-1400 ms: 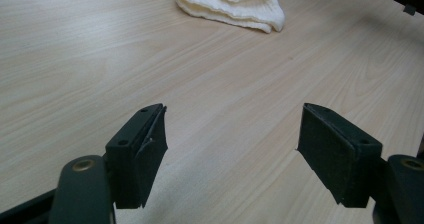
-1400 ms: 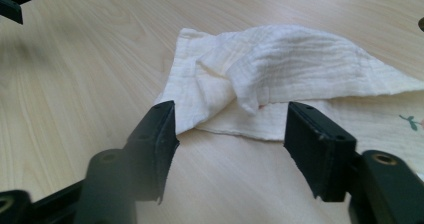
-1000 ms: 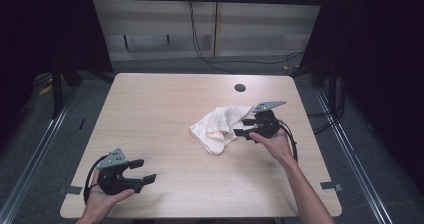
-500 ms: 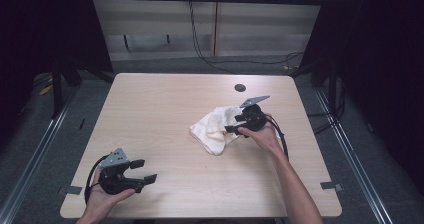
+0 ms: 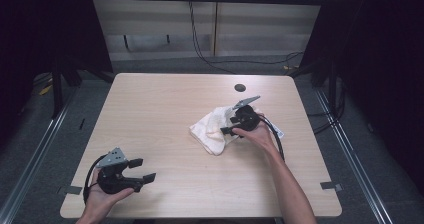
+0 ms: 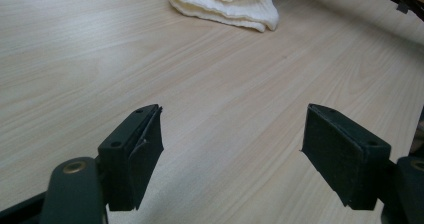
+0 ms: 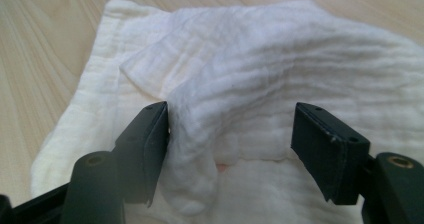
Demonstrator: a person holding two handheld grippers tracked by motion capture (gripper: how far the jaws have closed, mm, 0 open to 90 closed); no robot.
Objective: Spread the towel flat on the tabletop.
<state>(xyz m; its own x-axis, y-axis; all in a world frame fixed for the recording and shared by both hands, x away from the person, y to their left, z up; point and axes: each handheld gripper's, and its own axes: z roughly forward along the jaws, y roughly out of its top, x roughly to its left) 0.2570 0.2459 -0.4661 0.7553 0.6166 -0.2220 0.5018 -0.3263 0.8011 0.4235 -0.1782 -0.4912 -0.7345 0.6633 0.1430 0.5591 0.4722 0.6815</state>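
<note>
While the right gripper fingers stand spread, a cloth fold between them, seemingly brushing one finger, unclamped.

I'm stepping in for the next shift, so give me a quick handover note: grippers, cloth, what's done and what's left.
Right gripper: jaws have just been opening and stand wide over the crumpled white cloth, a raised fold between the pads, not clamped.
Left gripper: open, holding nothing, parked at the near left of the table.
Cloth: bunched up right of the table's centre.
Done: right gripper brought onto the cloth.
Left: probably close on the fold; the cloth is not yet gripped or spread.
</note>
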